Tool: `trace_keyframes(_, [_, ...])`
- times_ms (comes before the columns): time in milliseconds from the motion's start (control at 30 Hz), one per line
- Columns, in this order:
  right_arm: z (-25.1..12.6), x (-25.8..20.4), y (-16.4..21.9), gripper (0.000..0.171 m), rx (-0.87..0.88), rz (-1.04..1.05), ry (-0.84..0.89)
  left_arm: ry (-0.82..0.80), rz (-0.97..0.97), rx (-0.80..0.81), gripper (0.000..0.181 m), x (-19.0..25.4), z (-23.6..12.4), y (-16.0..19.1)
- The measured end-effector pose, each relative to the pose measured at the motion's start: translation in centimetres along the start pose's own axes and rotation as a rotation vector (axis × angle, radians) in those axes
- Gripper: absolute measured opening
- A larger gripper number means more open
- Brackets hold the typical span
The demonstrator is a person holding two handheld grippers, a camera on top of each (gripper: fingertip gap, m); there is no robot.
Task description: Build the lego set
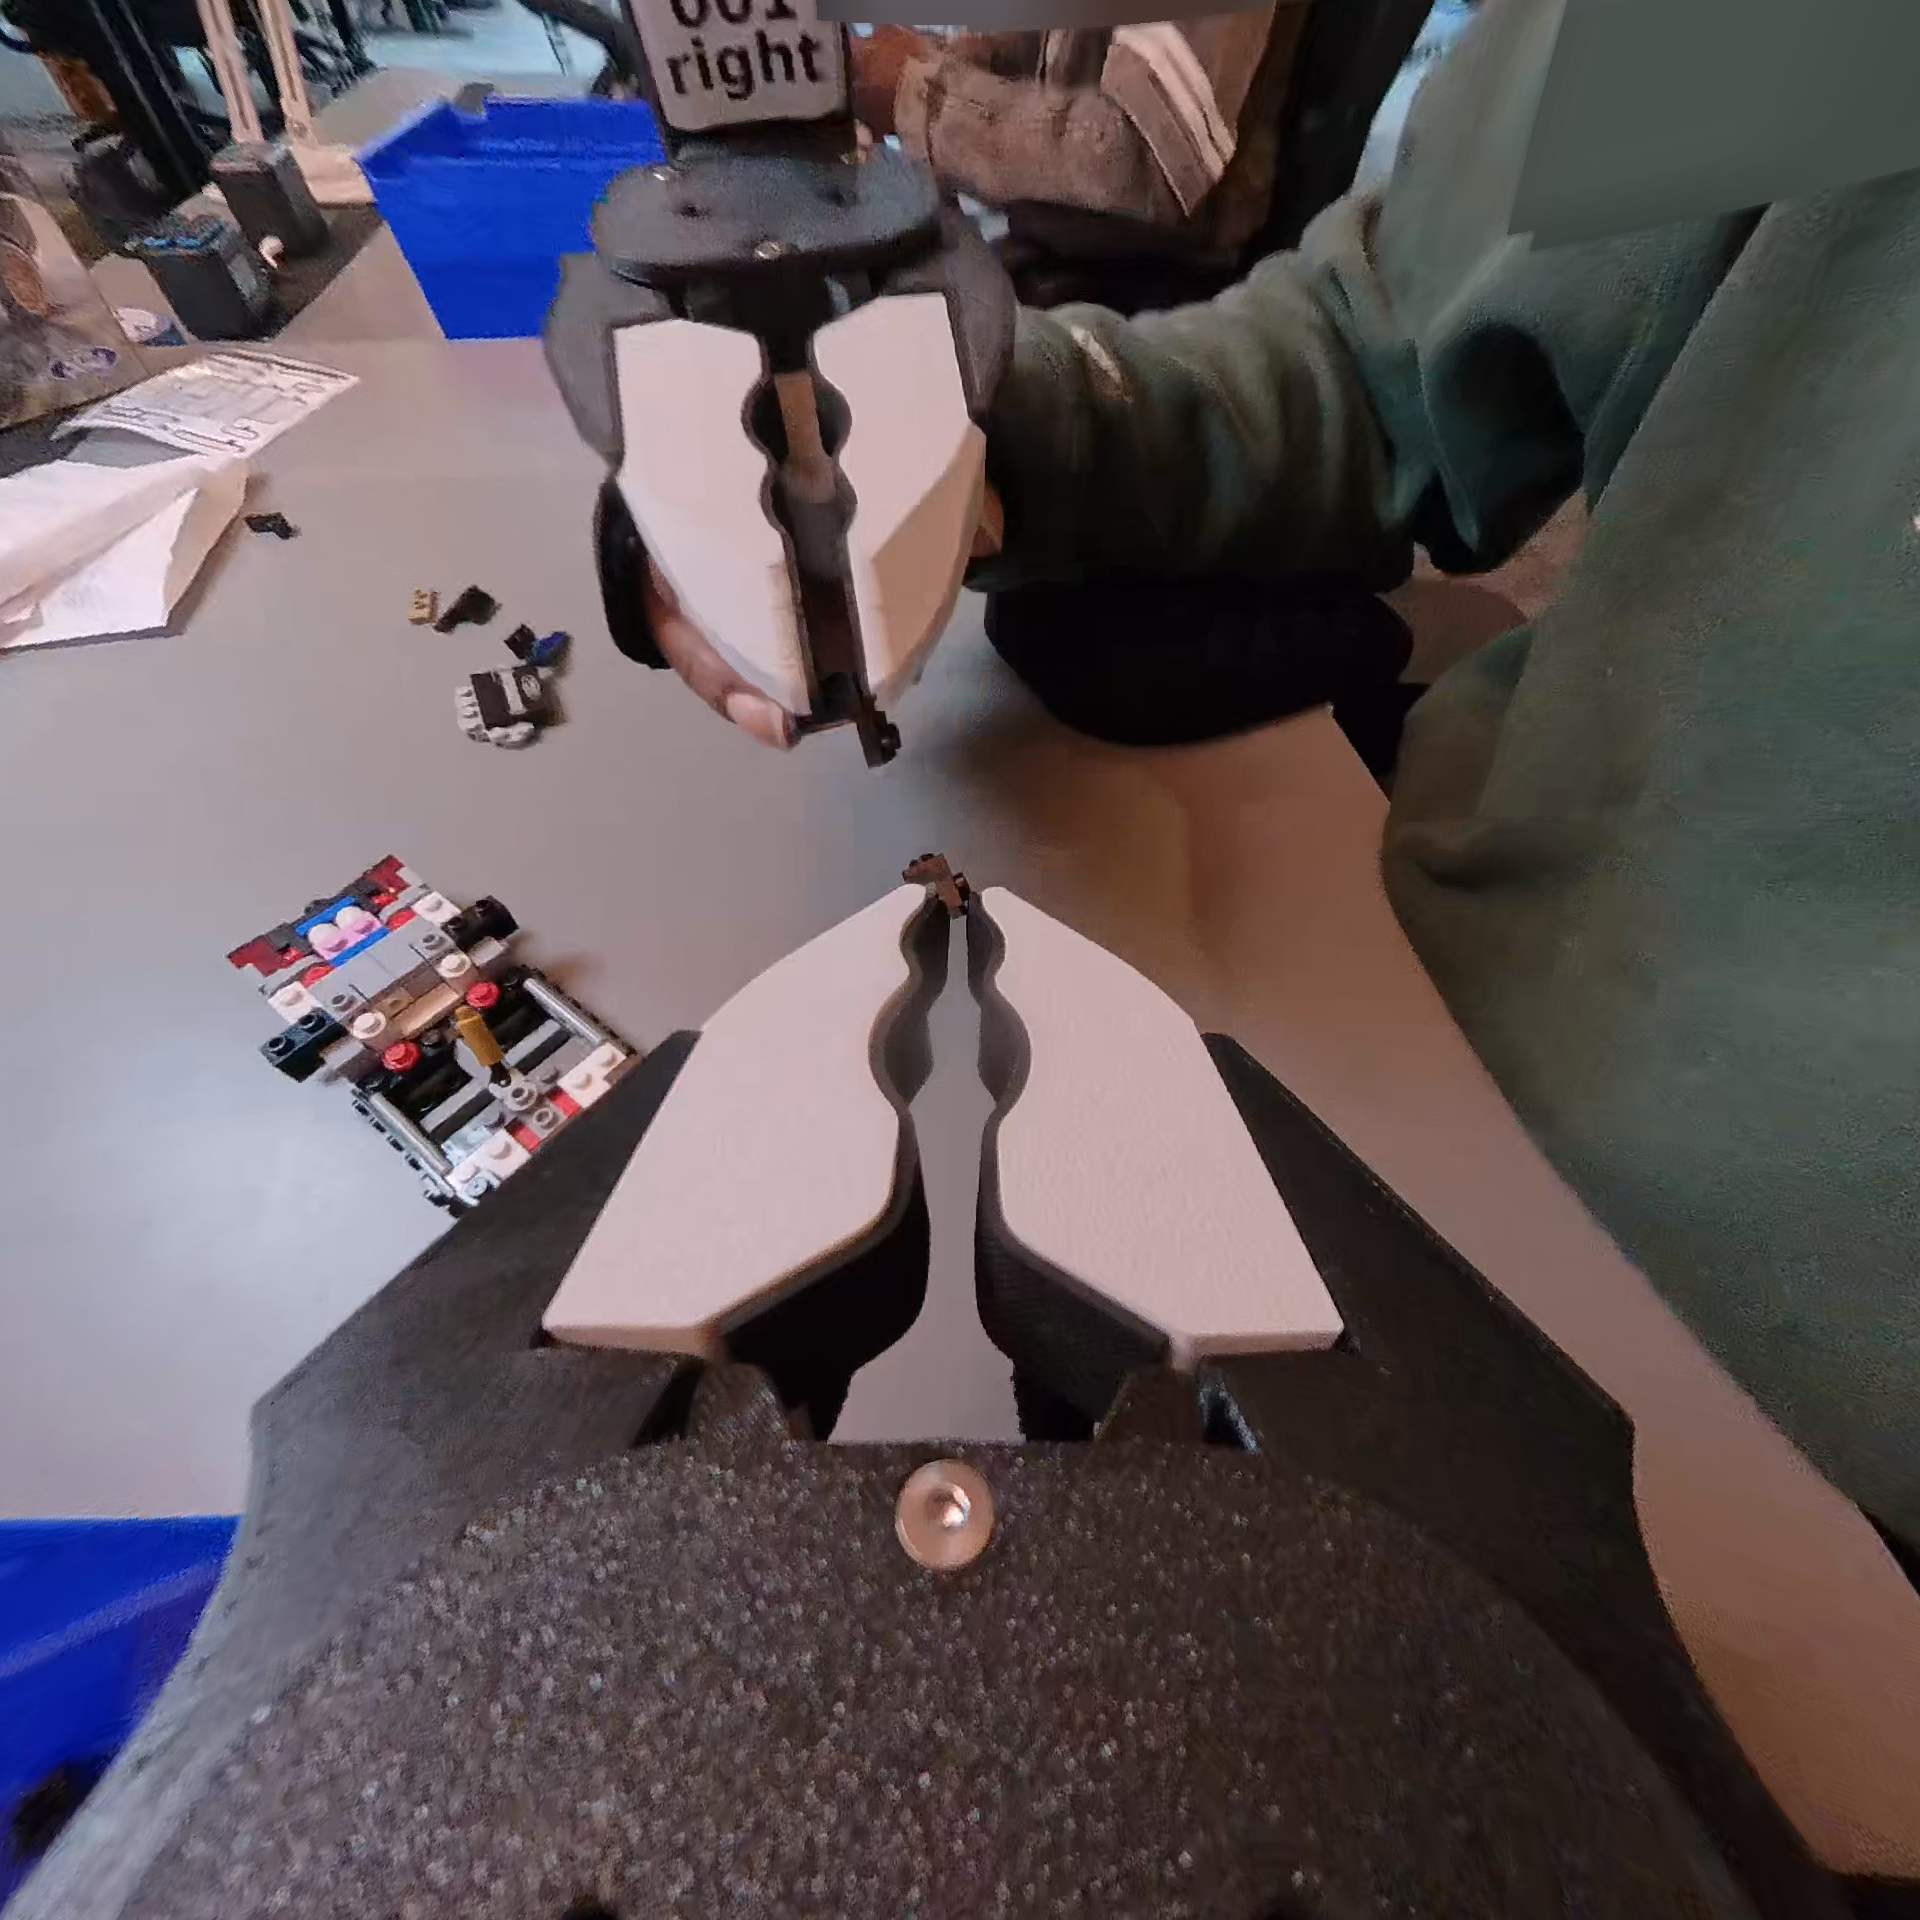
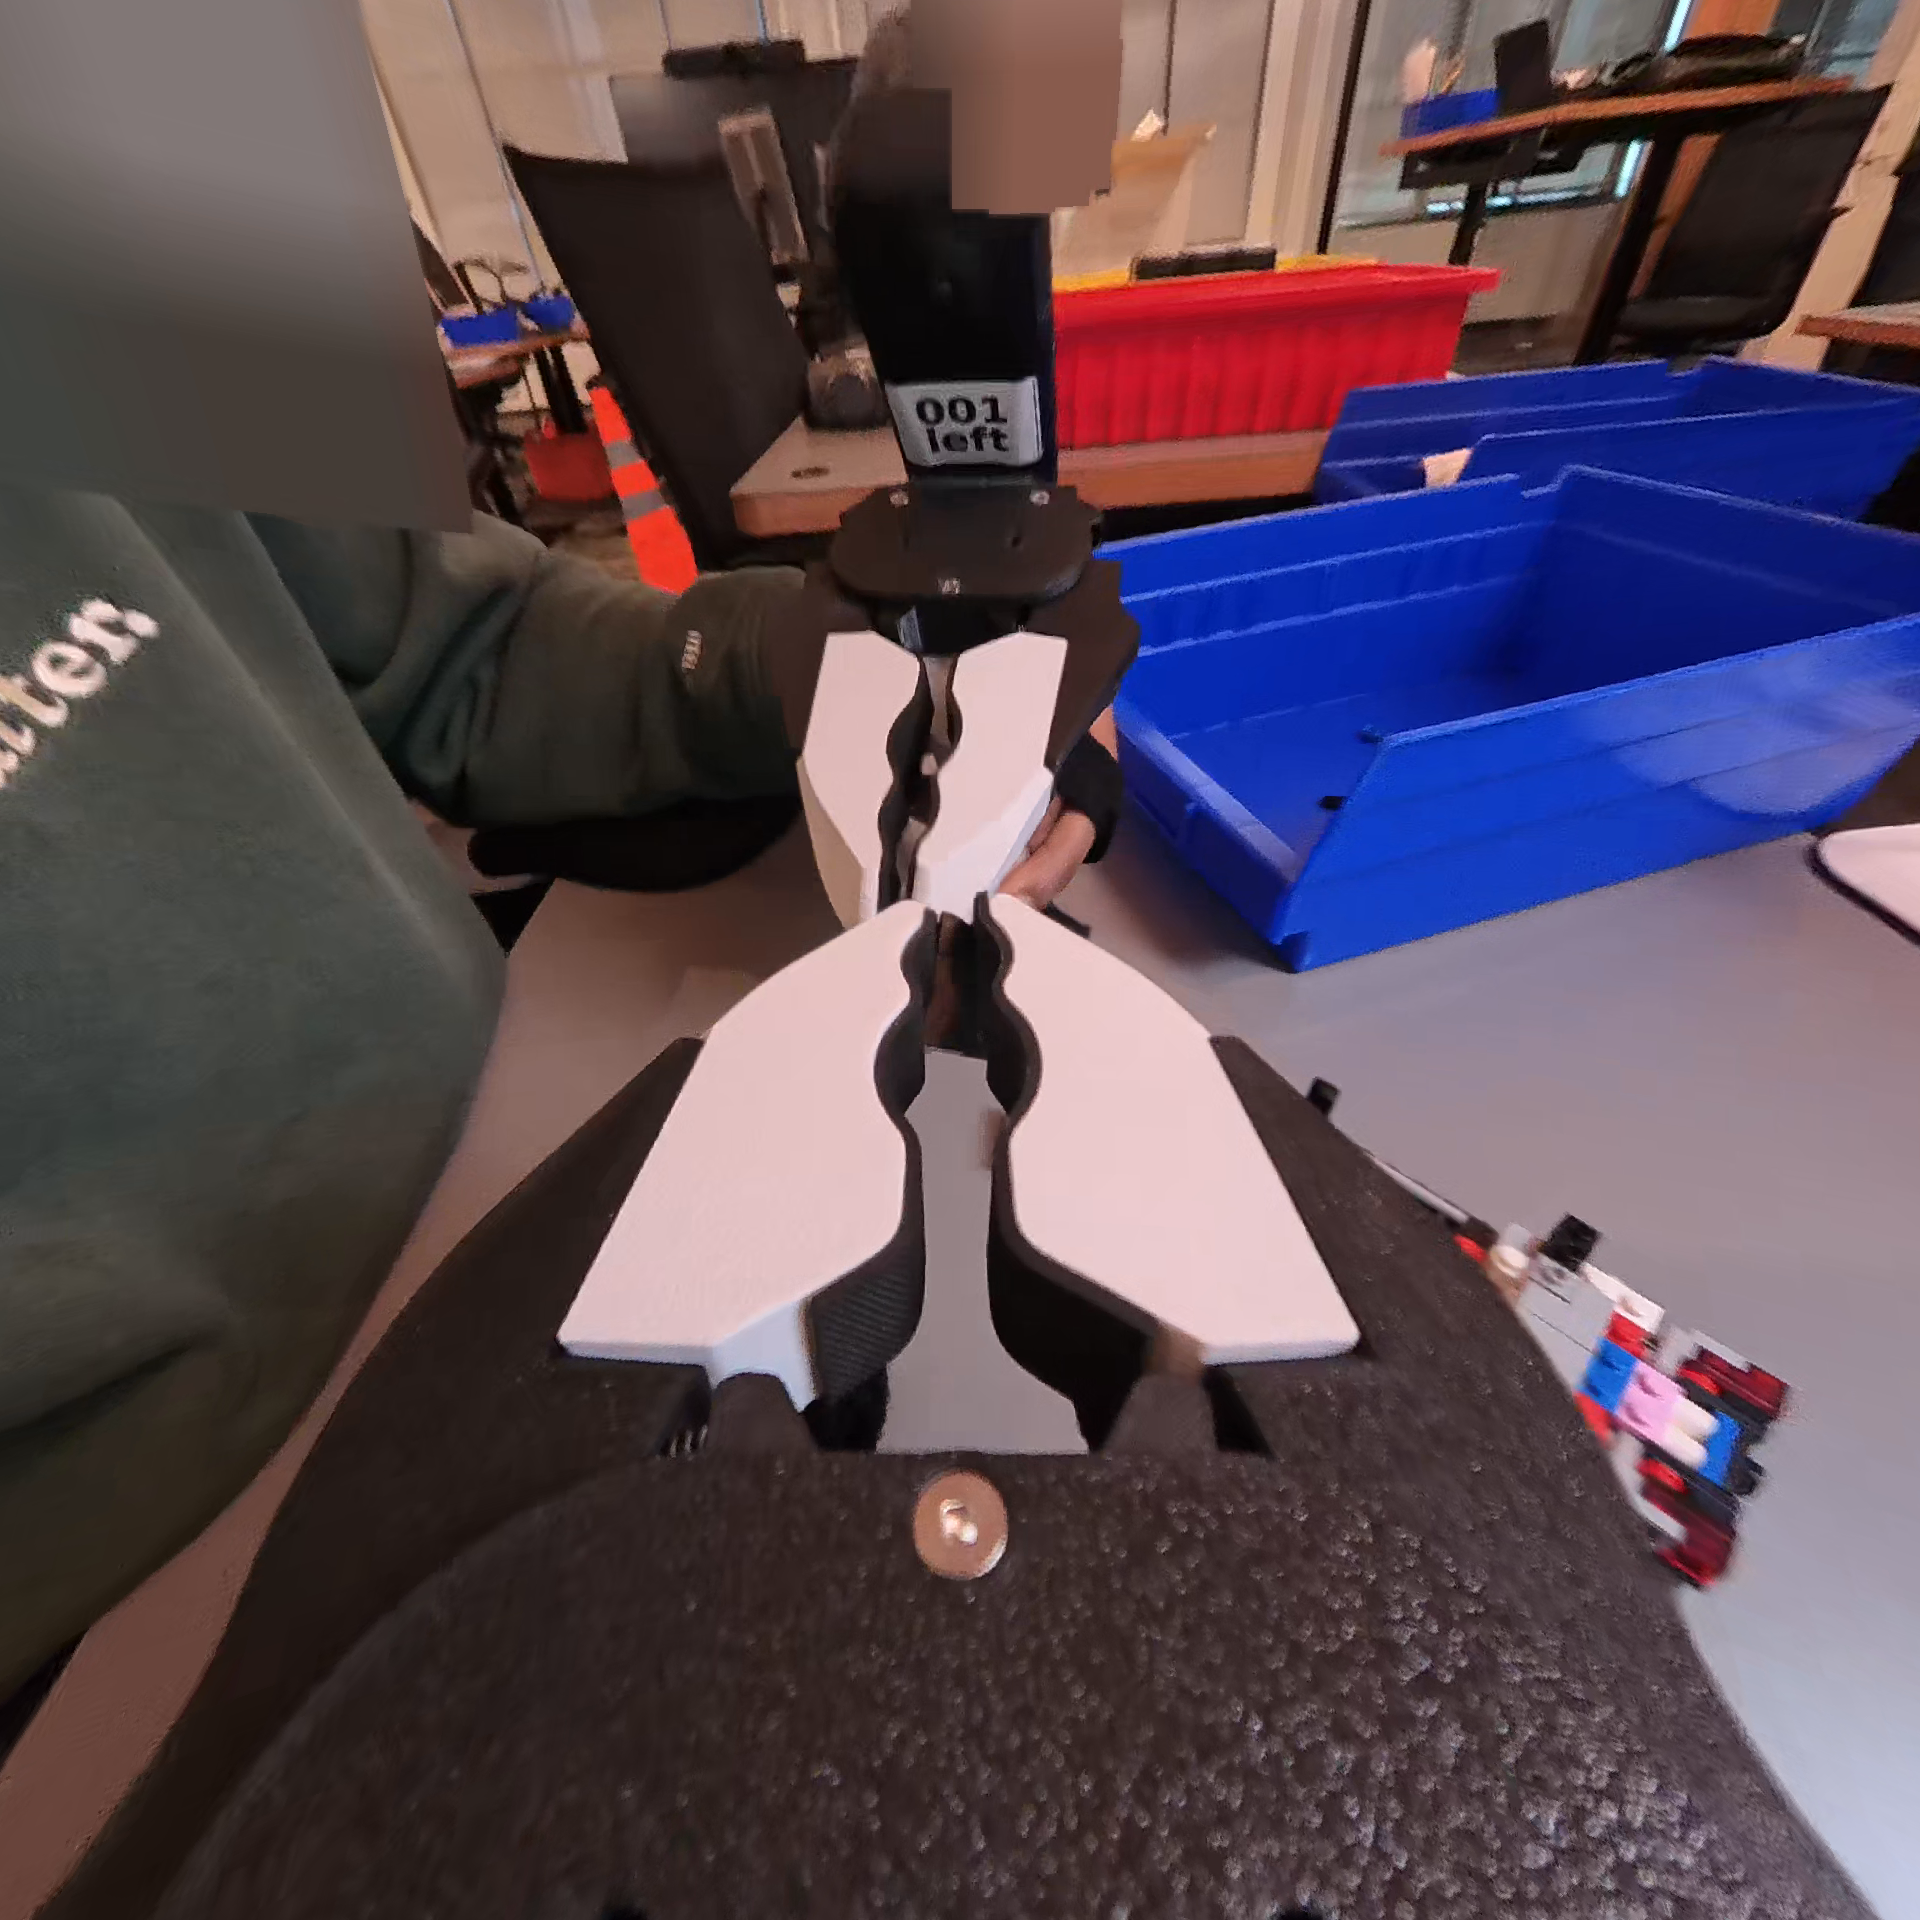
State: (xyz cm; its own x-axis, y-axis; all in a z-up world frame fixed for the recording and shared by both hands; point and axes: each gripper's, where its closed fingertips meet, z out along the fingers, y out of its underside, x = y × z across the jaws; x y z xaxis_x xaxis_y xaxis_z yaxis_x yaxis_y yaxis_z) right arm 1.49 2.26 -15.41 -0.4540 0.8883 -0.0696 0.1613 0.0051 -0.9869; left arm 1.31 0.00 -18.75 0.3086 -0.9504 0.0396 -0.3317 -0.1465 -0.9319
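Holding the left gripper (image 1: 948, 902) above the grey table (image 1: 260, 1299), jaws drawn nearly together and pinching a tiny dark brown brick piece (image 1: 940, 881) right at the tips. Facing it, tip toward tip and a little apart, the right gripper (image 1: 844, 717), jaws likewise almost closed and clamping a long thin black brick piece (image 1: 831, 613) lengthwise, its end poking out past the fingertips. Gripping the right tool with a gloved hand (image 1: 717, 665) in a green sleeve (image 1: 1195, 447). Lying on the table to the left of both tools, a partly built toy brick car (image 1: 416, 1018) in grey, white, red, blue and pink, well apart from either gripper; farther off, a scatter of small loose bricks (image 1: 499, 665), some folded white paper (image 1: 114, 551) and a blue bin (image 1: 499, 208). Seen from the right wrist view, the right gripper (image 2: 951, 920) pointing at the left gripper (image 2: 914, 883), tips very close, contact not discernible; sitting to the right, large blue bins (image 2: 1507, 707), and low at the right edge, blurred, the same brick car (image 2: 1662, 1392).
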Motion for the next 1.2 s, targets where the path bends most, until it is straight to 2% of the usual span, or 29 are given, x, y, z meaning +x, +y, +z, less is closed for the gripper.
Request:
trace_keyframes(167, [0.4,0.2,0.7,0.006,-0.023,0.032,0.009,0.005,-0.036,0.025,0.004,-0.4,-0.1,0.0])
trace_keyframes(333, [0.7,1.2,3.8,0.006,-0.171,0.065,0.035,-0.059,-0.088,0.003,0.004,-2.0,-0.6,0.8])
trace_keyframes(433, [1.2,1.2,5.1,0.007,-0.247,0.023,0.051,-0.228,-0.061,-0.038,0.004,-4.2,-2.7,0.4])
trace_keyframes(600, [1.6,1.4,5.4,0.007,-0.258,0.016,0.065,-0.654,0.033,-0.191,0.005,-9.5,-8.3,1.5])
trace_keyframes(700, [1.8,1.7,5.7,0.007,-0.269,0.015,0.082,-0.791,0.052,-0.353,0.023,-11.5,-10.0,4.1])
trace_keyframes(800, [1.8,1.9,5.6,0.007,-0.259,0.018,0.093,-0.82,0.063,-0.441,0.039,-12.1,-10.2,5.7])
trace_keyframes(867, [1.8,2.0,5.5,0.007,-0.253,0.02,0.102,-0.821,0.07,-0.461,0.042,-12.1,-10.2,5.9])
trace_keyframes(1100, [1.7,2.5,5.6,0.007,-0.242,0.041,0.118,-0.808,0.063,-0.465,0.049,-11.9,-10.2,6.1])
trace_keyframes(1200, [1.6,2.6,4.9,0.007,-0.204,0.05,0.128,-0.747,0.043,-0.39,0.044,-11.2,-9.2,5.4])
